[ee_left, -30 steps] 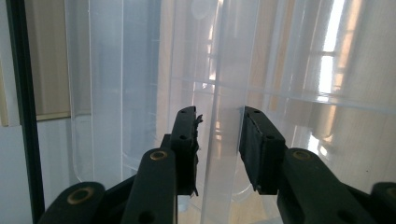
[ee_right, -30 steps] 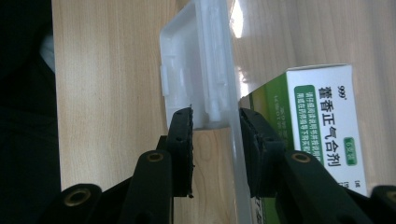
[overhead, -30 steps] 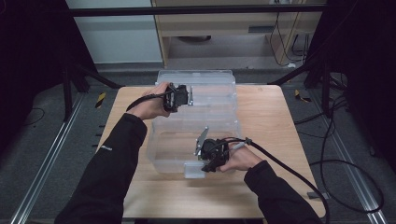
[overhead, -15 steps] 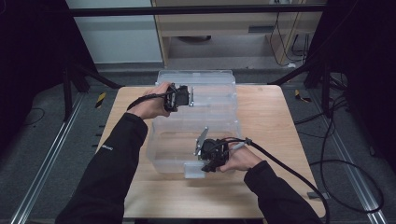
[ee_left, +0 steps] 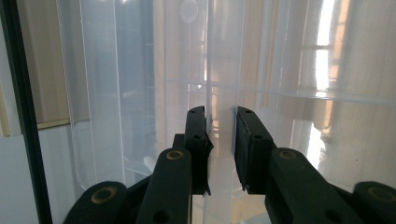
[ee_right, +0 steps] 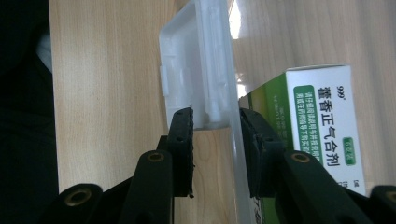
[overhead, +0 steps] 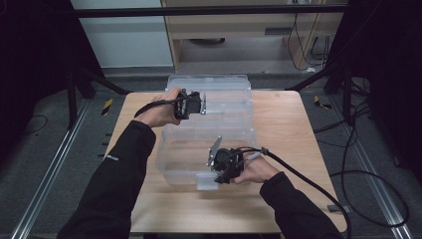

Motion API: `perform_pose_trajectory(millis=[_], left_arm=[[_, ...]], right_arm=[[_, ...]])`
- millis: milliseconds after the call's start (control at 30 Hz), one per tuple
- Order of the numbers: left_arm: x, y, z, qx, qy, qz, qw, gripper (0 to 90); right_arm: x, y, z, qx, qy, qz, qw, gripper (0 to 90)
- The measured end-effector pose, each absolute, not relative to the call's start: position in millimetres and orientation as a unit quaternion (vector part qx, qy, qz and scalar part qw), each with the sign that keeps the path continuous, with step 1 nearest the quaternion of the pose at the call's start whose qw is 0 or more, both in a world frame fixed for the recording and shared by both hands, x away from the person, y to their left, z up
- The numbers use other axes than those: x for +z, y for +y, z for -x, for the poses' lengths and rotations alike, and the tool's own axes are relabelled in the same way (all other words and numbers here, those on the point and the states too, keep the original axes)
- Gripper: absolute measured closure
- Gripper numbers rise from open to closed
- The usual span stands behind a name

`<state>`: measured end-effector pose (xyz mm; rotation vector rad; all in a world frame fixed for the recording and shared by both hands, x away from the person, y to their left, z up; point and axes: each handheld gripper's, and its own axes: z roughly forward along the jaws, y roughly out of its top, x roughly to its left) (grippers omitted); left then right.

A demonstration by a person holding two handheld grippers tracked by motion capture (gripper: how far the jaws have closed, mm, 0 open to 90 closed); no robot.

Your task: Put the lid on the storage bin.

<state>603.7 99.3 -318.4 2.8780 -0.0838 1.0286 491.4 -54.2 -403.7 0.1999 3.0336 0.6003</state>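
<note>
A clear plastic box (overhead: 209,144) sits on the wooden desk (overhead: 283,124), with its clear lid (overhead: 214,92) standing at the far side. In the right claw view a white and green carton (ee_right: 322,130) with printed characters lies inside the box, seen through the wall; from the high view the contents cannot be made out through the plastic.

The box's long axis runs from the near edge of the desk toward the far edge. A white latch tab (ee_right: 196,70) on the near wall lies flat over the desk surface in the right claw view.

The left claw (overhead: 196,102), held in the person's left hand (overhead: 161,109), is at the far left part of the box by the lid. In the left claw view its jaws stand a narrow gap apart astride a thin clear edge; they have just been closing, and whether the pads (ee_left: 196,135) press on the plastic cannot be told.

The right claw (overhead: 219,172), held in the right hand (overhead: 254,169), is at the near wall of the box. Its jaws straddle the wall and the base of the latch tab, one pad (ee_right: 182,135) outside and one inside; a firm grip cannot be confirmed.

The carton is cut off by the frame edge and partly hidden behind the right jaw. The box walls blur into glare in the left claw view.
</note>
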Motion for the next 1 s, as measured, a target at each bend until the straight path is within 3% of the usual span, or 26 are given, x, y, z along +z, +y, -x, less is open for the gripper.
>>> perform_pose_trajectory(millis=[1000], left_arm=[[-308.4, 99.3, -577.4, 0.337, -0.042, -0.94, 0.045, 78.0]], right_arm=[[-403.8, -53.5, -489.7, 0.191, 0.978, -0.075, 0.024, 67.3]])
